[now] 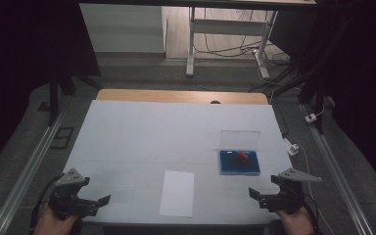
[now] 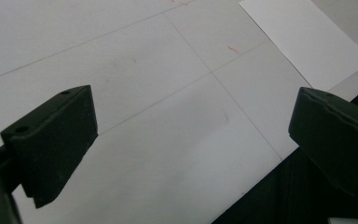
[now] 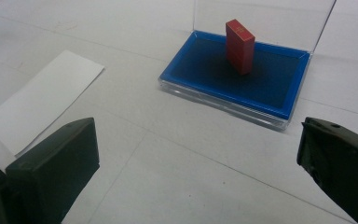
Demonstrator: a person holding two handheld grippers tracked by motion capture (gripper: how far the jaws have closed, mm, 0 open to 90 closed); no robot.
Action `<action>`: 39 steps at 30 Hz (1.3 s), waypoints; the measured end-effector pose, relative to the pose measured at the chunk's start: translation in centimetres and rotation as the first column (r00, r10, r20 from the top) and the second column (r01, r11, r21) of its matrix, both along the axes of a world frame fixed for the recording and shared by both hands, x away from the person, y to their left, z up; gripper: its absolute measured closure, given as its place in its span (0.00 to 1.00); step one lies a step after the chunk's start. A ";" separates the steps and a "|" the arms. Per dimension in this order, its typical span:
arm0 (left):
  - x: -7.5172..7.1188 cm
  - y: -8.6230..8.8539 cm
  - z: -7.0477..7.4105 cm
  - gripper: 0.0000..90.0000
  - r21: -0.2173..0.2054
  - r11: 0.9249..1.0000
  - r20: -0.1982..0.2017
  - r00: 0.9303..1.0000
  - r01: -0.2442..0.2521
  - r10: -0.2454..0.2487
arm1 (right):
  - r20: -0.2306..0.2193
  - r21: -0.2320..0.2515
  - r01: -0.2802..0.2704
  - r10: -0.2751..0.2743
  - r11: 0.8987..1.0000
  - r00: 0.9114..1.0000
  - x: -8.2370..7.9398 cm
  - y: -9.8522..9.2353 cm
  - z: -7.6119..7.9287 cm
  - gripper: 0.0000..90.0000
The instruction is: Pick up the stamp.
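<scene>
A blue-lined clear case [image 1: 240, 162] [image 3: 200, 70] lies open at the table's right, its transparent lid [image 1: 240, 139] [image 3: 261, 18] standing up behind it. A small red block [image 1: 243, 155] [image 3: 240, 45] stands upright inside on the blue lining. A white sheet of paper [image 1: 177, 193] [image 2: 303, 39] [image 3: 37, 100] lies flat near the front middle. My left gripper [image 1: 105, 199] [image 2: 191, 135] hovers open at the front left corner, nothing between its jaws. My right gripper [image 1: 252, 193] [image 3: 196, 163] is open at the front right, just short of the case.
The white table [image 1: 152, 137] has faint pencil lines and a wooden strip along its far edge. Metal rails run down both sides. A desk frame and cables stand on the floor beyond. Dark floor lies past the front edge.
</scene>
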State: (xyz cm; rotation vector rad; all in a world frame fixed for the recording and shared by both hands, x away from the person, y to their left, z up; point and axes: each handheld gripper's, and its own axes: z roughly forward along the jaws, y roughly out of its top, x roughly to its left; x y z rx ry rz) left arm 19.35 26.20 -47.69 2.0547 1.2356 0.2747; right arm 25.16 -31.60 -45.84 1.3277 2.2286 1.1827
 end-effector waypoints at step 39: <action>0.1 0.3 -0.1 0.01 -0.007 1.000 -0.010 1.000 -0.020 0.020 | 0.037 -0.043 -0.043 0.045 0.998 0.998 2.7 1.2 0.6 0.00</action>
